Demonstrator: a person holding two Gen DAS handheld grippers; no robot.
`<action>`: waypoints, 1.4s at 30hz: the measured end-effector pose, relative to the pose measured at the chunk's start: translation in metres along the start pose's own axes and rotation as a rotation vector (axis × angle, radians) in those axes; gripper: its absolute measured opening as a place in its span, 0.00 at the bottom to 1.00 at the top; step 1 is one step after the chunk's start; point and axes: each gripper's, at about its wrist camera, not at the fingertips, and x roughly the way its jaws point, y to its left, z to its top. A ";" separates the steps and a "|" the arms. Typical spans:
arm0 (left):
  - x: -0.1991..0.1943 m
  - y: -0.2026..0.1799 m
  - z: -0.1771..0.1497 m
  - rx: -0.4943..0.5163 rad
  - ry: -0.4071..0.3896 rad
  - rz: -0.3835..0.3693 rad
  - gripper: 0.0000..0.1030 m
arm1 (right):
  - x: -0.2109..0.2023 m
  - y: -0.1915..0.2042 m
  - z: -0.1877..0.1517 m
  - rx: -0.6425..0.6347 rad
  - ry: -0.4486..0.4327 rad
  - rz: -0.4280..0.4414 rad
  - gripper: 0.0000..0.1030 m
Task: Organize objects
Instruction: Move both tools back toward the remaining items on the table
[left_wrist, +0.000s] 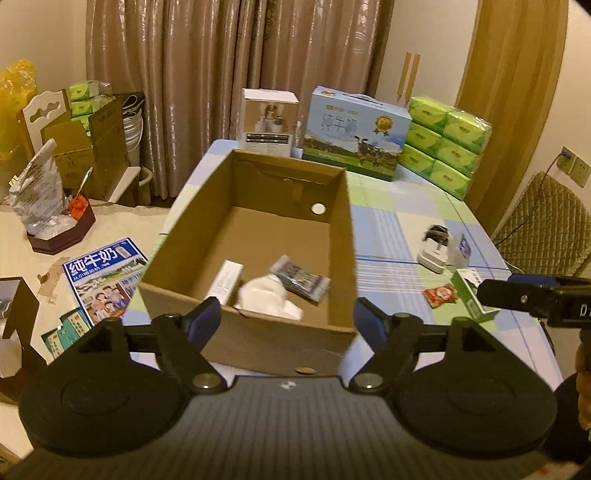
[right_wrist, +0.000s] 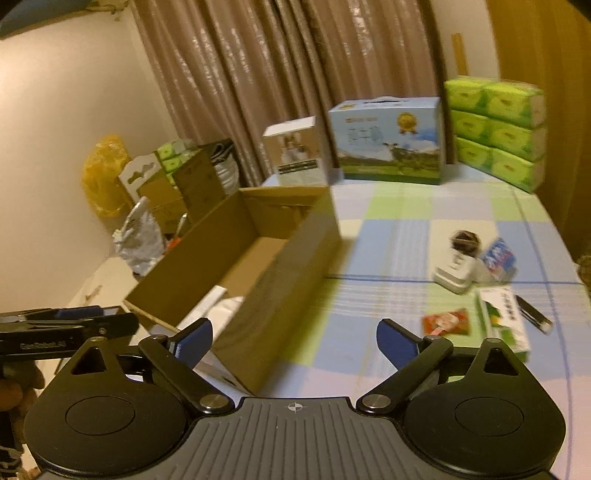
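An open cardboard box (left_wrist: 343, 236) stands on the checked tablecloth; it also shows in the right wrist view (right_wrist: 288, 273). Inside lie a white carton (left_wrist: 226, 280), a crumpled white cloth (left_wrist: 267, 299) and a dark packet (left_wrist: 301, 280). My left gripper (left_wrist: 288, 321) is open and empty, just above the box's near wall. My right gripper (right_wrist: 295, 339) is open and empty over the box's right wall. On the table to the right lie a red sachet (right_wrist: 447, 320), a green-white carton (right_wrist: 504, 317), a white device (right_wrist: 456, 271), a blue-white pack (right_wrist: 498, 256) and a black bar (right_wrist: 533, 314).
A milk case (left_wrist: 354, 133), a white product box (left_wrist: 267, 122) and stacked green tissue packs (left_wrist: 443, 144) line the table's far edge. A side table at the left holds a blue milk leaflet (left_wrist: 103, 277) and a foil bag (left_wrist: 37, 195). A quilted chair (left_wrist: 543, 218) is at the right.
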 end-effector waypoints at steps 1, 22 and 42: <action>-0.002 -0.005 -0.002 0.004 0.000 -0.002 0.78 | -0.005 -0.005 -0.002 0.009 -0.002 -0.009 0.93; 0.006 -0.100 -0.011 0.132 -0.011 -0.097 0.99 | -0.076 -0.114 -0.043 0.169 -0.050 -0.243 0.97; 0.060 -0.172 -0.015 0.279 0.037 -0.194 0.99 | -0.073 -0.151 -0.044 0.201 -0.046 -0.289 0.97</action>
